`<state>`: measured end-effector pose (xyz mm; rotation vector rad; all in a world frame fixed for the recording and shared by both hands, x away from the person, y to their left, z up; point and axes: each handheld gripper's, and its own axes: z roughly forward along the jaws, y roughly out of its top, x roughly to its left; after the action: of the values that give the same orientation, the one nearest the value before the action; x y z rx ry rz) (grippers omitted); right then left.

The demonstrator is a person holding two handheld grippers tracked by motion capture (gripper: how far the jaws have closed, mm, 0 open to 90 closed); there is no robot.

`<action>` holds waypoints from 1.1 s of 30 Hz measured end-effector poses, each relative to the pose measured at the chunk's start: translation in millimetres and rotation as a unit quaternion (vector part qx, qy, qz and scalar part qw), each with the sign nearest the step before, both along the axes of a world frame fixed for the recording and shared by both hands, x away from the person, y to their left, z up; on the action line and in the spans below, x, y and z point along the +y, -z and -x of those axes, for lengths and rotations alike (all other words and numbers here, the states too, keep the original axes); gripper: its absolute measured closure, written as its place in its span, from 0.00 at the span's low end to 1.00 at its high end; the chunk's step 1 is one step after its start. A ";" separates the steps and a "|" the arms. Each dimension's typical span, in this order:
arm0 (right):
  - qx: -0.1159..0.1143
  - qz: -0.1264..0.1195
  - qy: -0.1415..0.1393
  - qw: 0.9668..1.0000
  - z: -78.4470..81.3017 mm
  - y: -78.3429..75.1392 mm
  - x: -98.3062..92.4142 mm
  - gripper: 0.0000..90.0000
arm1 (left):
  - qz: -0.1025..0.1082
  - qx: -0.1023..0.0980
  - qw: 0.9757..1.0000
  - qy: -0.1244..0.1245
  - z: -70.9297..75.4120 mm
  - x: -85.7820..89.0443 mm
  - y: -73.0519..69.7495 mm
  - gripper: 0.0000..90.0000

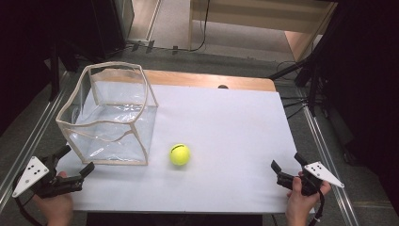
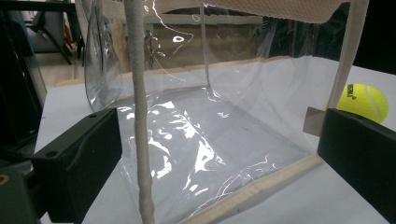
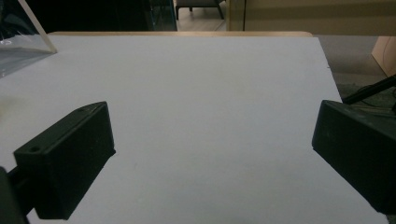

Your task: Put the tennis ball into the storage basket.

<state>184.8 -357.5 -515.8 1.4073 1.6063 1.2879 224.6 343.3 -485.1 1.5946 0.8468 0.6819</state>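
Fingers (image 2: pixel 79 163) apart, ball (image 1: pixel 179 154) between grippers

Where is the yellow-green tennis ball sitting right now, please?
In the high view, the yellow-green tennis ball rests on the white table, near its front middle, just right of the clear plastic bag with beige trim and apart from it.

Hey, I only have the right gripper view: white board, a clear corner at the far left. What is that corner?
Observer: A clear plastic bag with beige trim, standing open on the table.
Operator: Anything else out there?
Observer: A yellow tennis ball, just right of the bag.
Operator: Where is the left gripper?
Observer: The left gripper is open by the bag's near left corner, touching nothing.
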 end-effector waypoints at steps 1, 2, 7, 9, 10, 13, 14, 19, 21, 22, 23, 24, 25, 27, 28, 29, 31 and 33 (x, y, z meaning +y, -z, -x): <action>0.001 0.002 0.000 1.000 0.1 -0.3 0.4 0.00 | 0.000 0.000 1.000 -0.001 -0.1 -0.1 0.0 0.00; 0.001 0.003 0.001 1.000 0.1 -0.5 0.8 0.00 | 0.001 0.001 1.000 0.000 -0.2 -0.1 0.0 0.00; 0.012 0.015 -0.007 1.000 0.2 -3.4 6.8 0.00 | -0.003 -0.002 1.000 0.000 -0.6 -0.6 0.2 0.00; 0.007 0.019 -0.020 1.000 -1.2 -4.6 7.7 0.00 | -0.003 0.000 1.000 -0.001 -0.7 -1.3 0.2 0.00; 0.013 0.015 -0.025 0.999 -1.1 -6.0 9.2 0.00 | -0.004 0.000 1.000 -0.001 -0.5 -1.6 0.4 0.00; 0.016 0.027 -0.035 0.999 -2.1 -11.4 13.4 0.00 | -0.003 -0.001 1.000 -0.001 0.3 -2.3 0.6 0.00; 0.015 0.032 -0.038 0.999 -3.1 -13.5 14.8 0.00 | -0.005 0.000 1.000 0.000 0.3 -2.1 0.6 0.00; 0.020 0.043 -0.059 0.997 -10.7 -23.1 21.6 0.00 | -0.017 -0.001 1.000 0.000 0.2 -3.7 0.6 0.00; 0.023 0.047 -0.064 0.997 -15.0 -25.3 25.2 0.00 | -0.017 -0.001 1.000 0.000 0.3 -3.6 0.6 0.00; 0.026 0.051 -0.066 0.996 -16.9 -26.4 27.3 0.00 | -0.016 -0.001 1.000 0.000 0.1 -3.5 0.7 0.00; 0.029 0.050 -0.070 0.996 -18.8 -27.5 29.7 0.00 | -0.015 -0.001 1.000 0.000 0.2 -3.3 0.6 0.00; 0.032 0.050 -0.073 0.996 -20.4 -29.0 32.3 0.00 | -0.013 -0.001 1.000 0.000 0.1 -3.4 0.6 0.00; 0.034 0.052 -0.080 0.995 -22.4 -30.3 34.2 0.00 | -0.015 -0.001 1.000 0.000 0.1 -3.2 0.7 0.00; 0.035 0.050 -0.094 0.994 -24.9 -32.9 38.2 0.00 | -0.017 -0.001 1.000 -0.001 0.1 -3.6 0.7 0.00; 0.035 0.050 -0.098 0.993 -26.0 -34.4 40.3 0.00 | -0.018 -0.001 1.000 0.000 0.2 -3.9 0.7 0.00; 0.038 0.051 -0.104 0.993 -27.2 -36.5 43.0 0.00 | -0.018 -0.001 1.000 -0.001 0.4 -4.1 0.6 0.00; 0.035 0.056 -0.114 0.991 -29.9 -39.1 46.8 0.00 | -0.017 -0.001 1.000 0.000 0.6 -3.7 0.6 0.00; 0.039 0.059 -0.115 0.991 -32.1 -40.3 50.4 0.00 | -0.015 -0.001 1.000 0.000 0.6 -3.3 0.6 0.00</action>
<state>216.9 -307.1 -475.5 1.2418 1.9100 1.2556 224.1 340.0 -485.7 1.6210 0.8380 0.6984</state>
